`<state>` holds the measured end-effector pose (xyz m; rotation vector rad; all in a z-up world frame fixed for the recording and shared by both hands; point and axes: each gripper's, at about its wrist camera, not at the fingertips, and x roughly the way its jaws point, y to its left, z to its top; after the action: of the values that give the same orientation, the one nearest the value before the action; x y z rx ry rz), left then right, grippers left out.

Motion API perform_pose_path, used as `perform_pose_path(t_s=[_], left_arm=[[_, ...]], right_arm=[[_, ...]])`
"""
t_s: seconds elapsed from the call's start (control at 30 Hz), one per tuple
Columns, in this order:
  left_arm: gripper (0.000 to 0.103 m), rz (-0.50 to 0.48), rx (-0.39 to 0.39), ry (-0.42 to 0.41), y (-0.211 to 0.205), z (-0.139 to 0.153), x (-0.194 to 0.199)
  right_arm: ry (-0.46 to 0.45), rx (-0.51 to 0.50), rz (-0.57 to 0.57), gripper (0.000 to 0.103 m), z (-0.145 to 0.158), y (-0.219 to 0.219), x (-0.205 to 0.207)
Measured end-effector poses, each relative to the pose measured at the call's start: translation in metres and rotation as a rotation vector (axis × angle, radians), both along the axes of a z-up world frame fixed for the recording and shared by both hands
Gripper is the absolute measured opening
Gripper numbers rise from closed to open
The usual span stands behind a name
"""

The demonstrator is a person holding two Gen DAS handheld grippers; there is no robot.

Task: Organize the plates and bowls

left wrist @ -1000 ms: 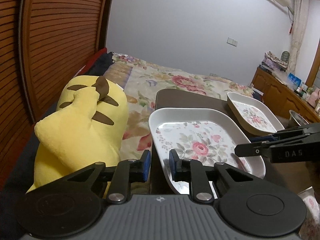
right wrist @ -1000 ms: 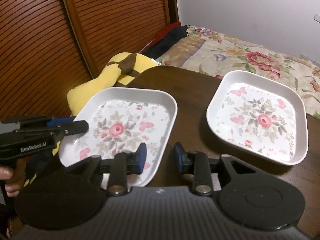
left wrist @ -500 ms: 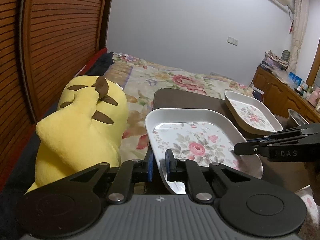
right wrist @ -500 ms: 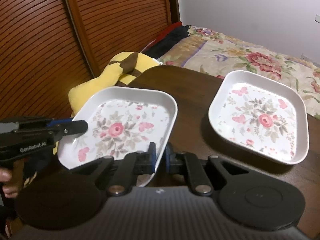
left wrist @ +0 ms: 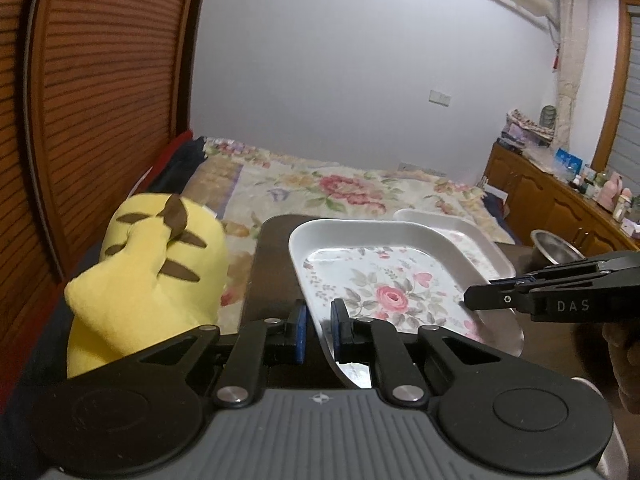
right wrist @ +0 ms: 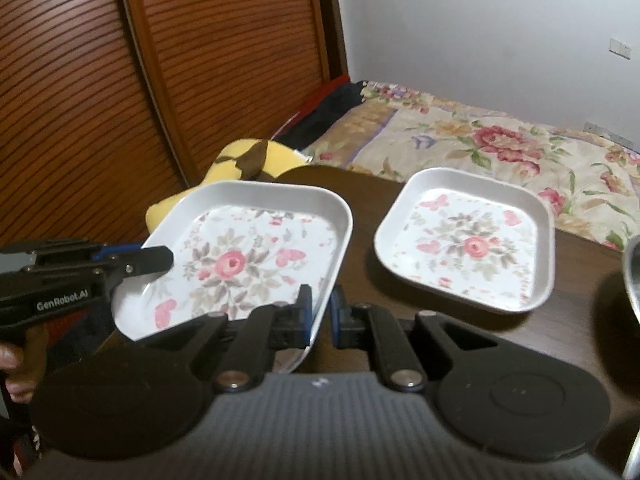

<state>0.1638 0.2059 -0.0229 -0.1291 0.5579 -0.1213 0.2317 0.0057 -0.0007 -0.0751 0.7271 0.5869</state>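
A square white plate with a rose print point(left wrist: 384, 280) point(right wrist: 248, 256) is lifted off the dark wooden table point(right wrist: 568, 320). My left gripper point(left wrist: 318, 330) is shut on its left rim; it also shows in the right wrist view point(right wrist: 160, 260). My right gripper point(right wrist: 320, 316) is shut on the plate's right rim; it also shows in the left wrist view point(left wrist: 476, 300). A second matching plate point(right wrist: 468, 240) point(left wrist: 460, 232) lies flat on the table to the right.
A yellow plush toy point(left wrist: 148, 272) lies left of the table. A flowered bed point(left wrist: 344, 192) is behind it. A metal bowl point(left wrist: 554, 246) stands at the table's right; its rim shows in the right wrist view point(right wrist: 632, 280). A slatted wooden door point(right wrist: 120, 80) is on the left.
Both grippers closed on the near plate's opposite rims, and the plate has risen off the table and moved slightly toward the second plate.
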Motion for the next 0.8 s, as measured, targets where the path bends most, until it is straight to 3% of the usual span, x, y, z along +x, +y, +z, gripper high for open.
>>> perform_pose_path(t_s=[0.8], left_arm=[[0.013, -0.108, 0.04, -0.076, -0.071, 0.028, -0.059]], right_arm=[[-0.09, 0.085, -0.099, 0.011, 0.018, -0.086, -0.065]])
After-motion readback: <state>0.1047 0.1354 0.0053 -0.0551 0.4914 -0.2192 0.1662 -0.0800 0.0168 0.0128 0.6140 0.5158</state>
